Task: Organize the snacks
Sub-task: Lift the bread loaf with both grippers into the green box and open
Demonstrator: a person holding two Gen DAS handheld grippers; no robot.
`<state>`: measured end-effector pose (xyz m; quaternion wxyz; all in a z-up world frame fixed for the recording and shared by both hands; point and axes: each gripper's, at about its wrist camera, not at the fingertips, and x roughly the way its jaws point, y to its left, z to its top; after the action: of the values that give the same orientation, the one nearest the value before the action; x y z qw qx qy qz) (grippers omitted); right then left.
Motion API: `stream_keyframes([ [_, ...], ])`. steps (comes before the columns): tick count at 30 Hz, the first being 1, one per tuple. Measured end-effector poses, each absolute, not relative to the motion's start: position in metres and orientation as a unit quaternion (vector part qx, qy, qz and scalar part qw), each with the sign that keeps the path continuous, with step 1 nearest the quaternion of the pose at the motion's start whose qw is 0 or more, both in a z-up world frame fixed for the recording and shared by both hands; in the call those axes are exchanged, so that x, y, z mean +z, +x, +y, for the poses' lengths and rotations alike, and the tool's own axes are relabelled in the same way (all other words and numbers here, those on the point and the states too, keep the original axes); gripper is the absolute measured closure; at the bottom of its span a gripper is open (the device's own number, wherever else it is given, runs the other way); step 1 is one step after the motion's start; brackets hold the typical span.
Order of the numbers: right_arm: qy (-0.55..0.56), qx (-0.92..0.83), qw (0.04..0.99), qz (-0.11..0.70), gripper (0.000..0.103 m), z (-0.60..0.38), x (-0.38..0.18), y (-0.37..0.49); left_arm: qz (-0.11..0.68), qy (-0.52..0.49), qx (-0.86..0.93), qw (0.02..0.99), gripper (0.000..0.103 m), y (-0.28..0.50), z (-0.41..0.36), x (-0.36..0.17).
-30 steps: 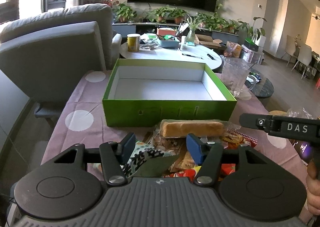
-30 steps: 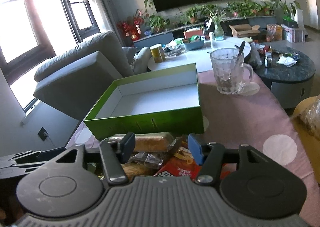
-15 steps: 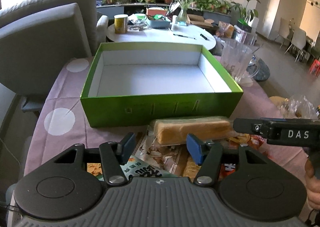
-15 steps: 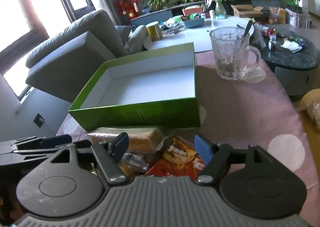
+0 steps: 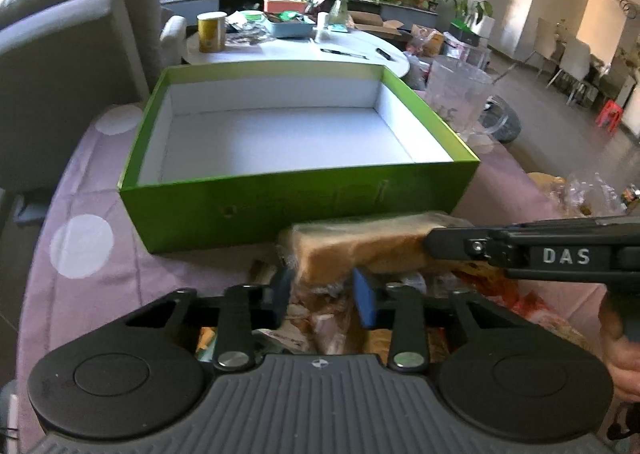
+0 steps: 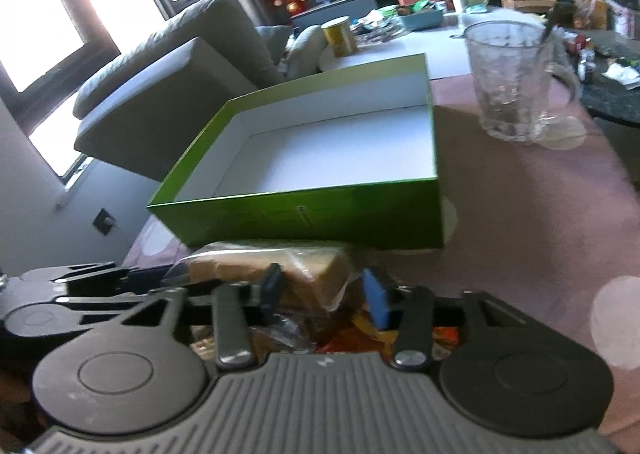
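Note:
A wrapped bread loaf (image 5: 360, 244) lies on top of a heap of snack packets (image 5: 320, 326), just in front of an empty green box (image 5: 296, 210) with a white inside. My left gripper (image 5: 324, 290) has its blue pads closed on the loaf's left end. My right gripper (image 6: 324, 290) has its pads around the loaf's right end (image 6: 316, 274), with a small gap showing on the right pad side. The right gripper's body (image 5: 560, 254) crosses the left wrist view at right. The green box (image 6: 320, 214) shows in the right wrist view too.
A glass mug (image 6: 516, 82) with a spoon stands to the right of the box on the pink dotted tablecloth (image 6: 540, 214). A grey armchair (image 5: 68, 66) is at the left. A white coffee table (image 5: 304, 50) with clutter lies beyond.
Both grippers moved forward and down onto the bread loaf. Their jaws narrowed from wide open to closing on its two ends.

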<state>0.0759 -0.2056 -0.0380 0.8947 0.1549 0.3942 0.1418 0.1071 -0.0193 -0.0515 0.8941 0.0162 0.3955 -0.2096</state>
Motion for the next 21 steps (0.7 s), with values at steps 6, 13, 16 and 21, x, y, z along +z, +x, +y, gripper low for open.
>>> stream_keyframes([
  [6,0.145,0.136,0.902,0.383,0.019,-0.198,-0.03,0.063,0.371,0.031,-0.209,0.904,0.077,0.089,-0.019,-0.043],
  [13,0.132,0.14,0.922,0.335,0.019,-0.194,0.003,0.041,0.311,0.041,-0.208,0.927,0.077,0.063,-0.013,-0.003],
  [16,0.117,0.145,0.933,0.309,0.019,-0.188,0.022,0.04,0.288,0.052,-0.201,0.935,0.077,0.066,-0.012,0.016],
  [21,0.114,0.162,0.938,0.286,0.019,-0.184,0.039,0.07,0.279,0.051,-0.183,0.941,0.077,0.098,-0.005,0.034],
])
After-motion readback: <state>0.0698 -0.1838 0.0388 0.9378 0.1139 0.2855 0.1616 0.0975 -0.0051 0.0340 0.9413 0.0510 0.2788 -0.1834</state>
